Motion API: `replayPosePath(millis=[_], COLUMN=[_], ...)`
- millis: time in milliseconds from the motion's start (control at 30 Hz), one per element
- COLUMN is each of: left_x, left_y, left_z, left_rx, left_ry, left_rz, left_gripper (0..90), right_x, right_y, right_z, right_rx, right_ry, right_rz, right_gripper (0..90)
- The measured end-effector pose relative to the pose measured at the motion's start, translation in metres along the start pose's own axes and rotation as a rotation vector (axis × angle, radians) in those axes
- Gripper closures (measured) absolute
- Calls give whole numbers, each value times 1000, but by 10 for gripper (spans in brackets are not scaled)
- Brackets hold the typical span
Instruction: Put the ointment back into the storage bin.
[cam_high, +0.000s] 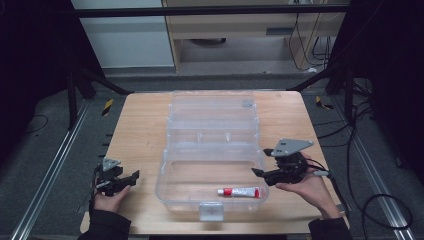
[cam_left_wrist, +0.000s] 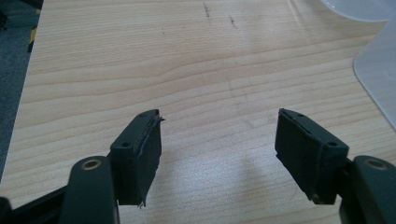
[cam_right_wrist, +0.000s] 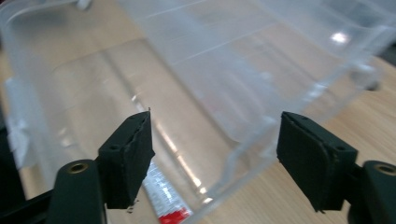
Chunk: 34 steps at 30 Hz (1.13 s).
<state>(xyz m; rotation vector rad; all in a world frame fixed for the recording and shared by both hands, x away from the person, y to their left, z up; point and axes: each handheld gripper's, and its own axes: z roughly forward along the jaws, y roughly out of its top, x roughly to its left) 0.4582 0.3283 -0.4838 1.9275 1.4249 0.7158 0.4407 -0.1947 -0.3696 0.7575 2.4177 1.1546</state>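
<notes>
Your left gripper rests at eight o'clock on the surface, jaws wide apart and empty. Your right gripper, equally spread and empty, hovers at the clear box's four o'clock rim. The tube already lies inside; closing the lid probably remains.

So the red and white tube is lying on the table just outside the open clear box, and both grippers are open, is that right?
Not quite. The tube lies inside the clear box, on its floor near the front wall, as the high view shows. Both grippers, left and right, are open.
</notes>
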Motion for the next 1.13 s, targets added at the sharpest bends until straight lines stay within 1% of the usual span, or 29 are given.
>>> replayPosePath(millis=[33,133,167,233,333,400,433,533,600,667,733,867,967,1133], left_x=[0,0,0,0,0,-1,-1,-1,0,0,1,2,2,3], left_y=[0,0,0,0,0,0,0,0,0,0,0,1,1,3], left_z=[0,0,0,0,0,0,0,0,0,1,2,3,4,8], left_rx=[1,0,1,0,1,4,5,5,6,4,5,0,-4,-7], left_ry=[0,-4,-5,-8,-14,-20,-19,-17,-13,-11,-7,0,10,24], left_rz=[-1,0,0,1,0,0,1,2,0,-2,-3,-6,-6,-9], left_gripper=[315,330,335,359,395,418,424,434,431,414,398,355,327,286], right_x=[-4,-12,-16,-21,-27,-31,-32,-37,-41,-45,-47,-54,-58,-61], right_y=[-6,-17,-22,-31,-42,-51,-52,-65,-72,-81,-87,-105,-116,-127], right_z=[-4,-11,-14,-18,-21,-21,-21,-20,-17,-14,-12,-6,-2,3], right_rx=[-30,-79,-95,-121,-156,-166,-171,-186,-153,-151,-152,-120,-112,-70], right_ry=[-28,-79,-97,-138,-175,-197,-204,-223,-242,-263,-281,-335,-365,-374], right_rz=[34,96,132,175,225,260,266,314,332,362,381,415,462,485], right_gripper=[257,230,227,216,207,198,196,191,180,176,172,166,160,153])
